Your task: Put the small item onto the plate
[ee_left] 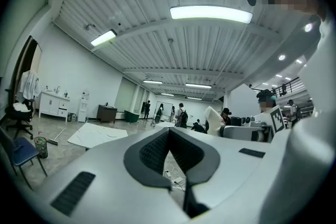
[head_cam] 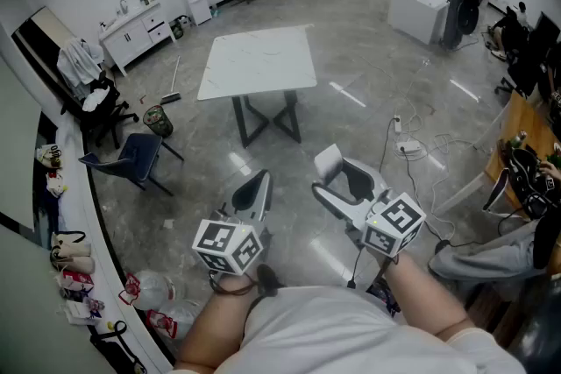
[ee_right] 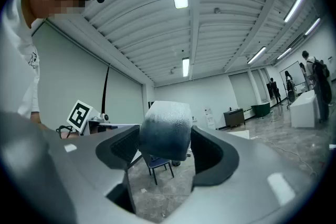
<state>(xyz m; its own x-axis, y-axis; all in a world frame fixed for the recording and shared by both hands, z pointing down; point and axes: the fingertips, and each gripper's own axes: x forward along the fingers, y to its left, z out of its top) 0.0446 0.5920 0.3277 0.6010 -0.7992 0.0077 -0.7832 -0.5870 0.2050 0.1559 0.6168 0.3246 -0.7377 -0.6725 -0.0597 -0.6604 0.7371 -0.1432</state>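
My right gripper (head_cam: 340, 181) (ee_right: 166, 150) is held up in the air, shut on the small item (ee_right: 165, 128), a rounded block that is white on top and dark grey below. The block fills the gap between both ribbed pads. In the head view it shows as a white lump (head_cam: 328, 159) at the jaw tips. My left gripper (head_cam: 253, 191) (ee_left: 169, 135) hangs beside it at the same height. Its jaws meet at the tips with nothing between them. No plate shows in any view.
A white table (head_cam: 259, 62) stands on the glossy grey floor ahead. A blue chair (head_cam: 133, 155) and a black office chair (head_cam: 98, 108) are at the left, cables (head_cam: 408, 148) and a white box (head_cam: 419, 8) at the right. A seated person (head_cam: 491, 257) is close by on the right.
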